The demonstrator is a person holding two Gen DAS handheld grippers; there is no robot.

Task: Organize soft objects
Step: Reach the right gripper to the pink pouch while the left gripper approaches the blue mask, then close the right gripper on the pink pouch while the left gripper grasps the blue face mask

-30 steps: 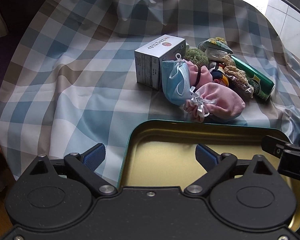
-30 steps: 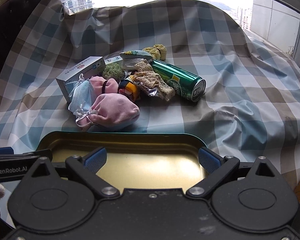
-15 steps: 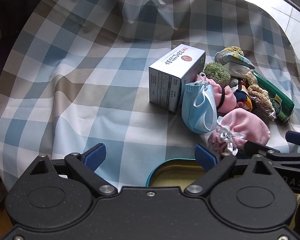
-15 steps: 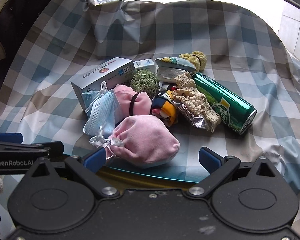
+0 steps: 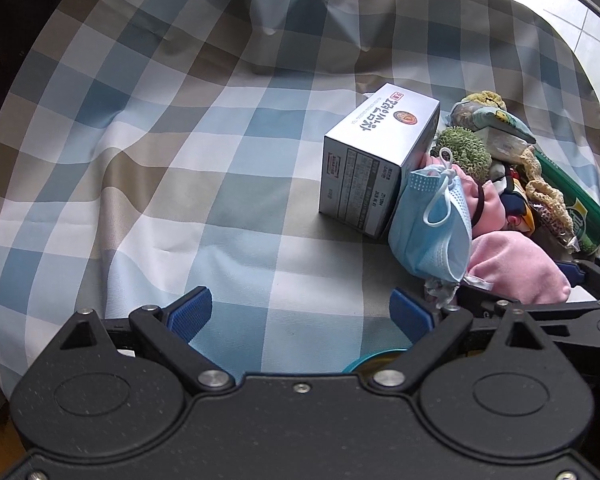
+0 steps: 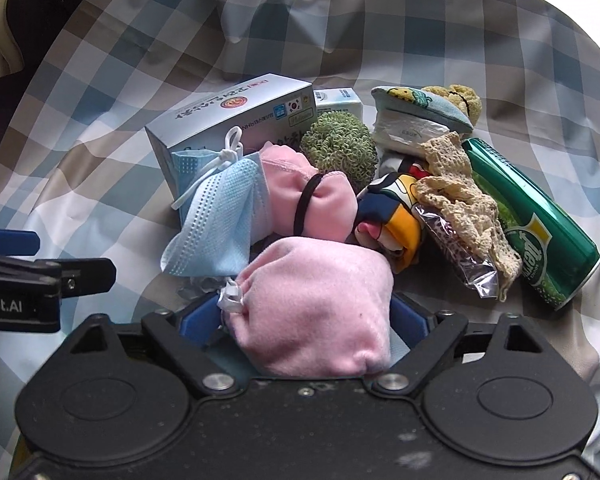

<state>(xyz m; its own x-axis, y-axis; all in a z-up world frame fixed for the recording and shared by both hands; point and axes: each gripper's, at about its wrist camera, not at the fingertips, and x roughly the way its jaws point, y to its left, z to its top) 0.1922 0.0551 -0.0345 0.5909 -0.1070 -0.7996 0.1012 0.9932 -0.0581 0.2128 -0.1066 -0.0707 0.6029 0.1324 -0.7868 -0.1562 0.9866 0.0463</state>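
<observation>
A heap of soft things lies on the checked cloth. My right gripper [image 6: 300, 320] stands around the nearest pink drawstring pouch [image 6: 316, 304], which fills the gap between its blue pads; the jaws are closing and I see no squeeze on the pouch. Behind it lie a blue face mask [image 6: 216, 220], a second pink pouch [image 6: 320, 204] with a black hair tie, a green scrubber [image 6: 340, 148] and cream lace [image 6: 460, 196]. My left gripper [image 5: 300, 312] hovers open over bare cloth, left of the mask [image 5: 428, 232] and the pouch [image 5: 516, 268], with nothing in it.
A white carton [image 5: 376, 160] stands behind the mask. A green can [image 6: 532, 224] lies at the right of the heap, beside a foil packet. The teal rim of a gold tin [image 5: 364, 362] peeks out under my left gripper. Open cloth spreads to the left.
Both grippers moved forward off the gold tin toward the heap. The right one came down around the near pink pouch and its jaws narrowed. The left jaws stayed wide.
</observation>
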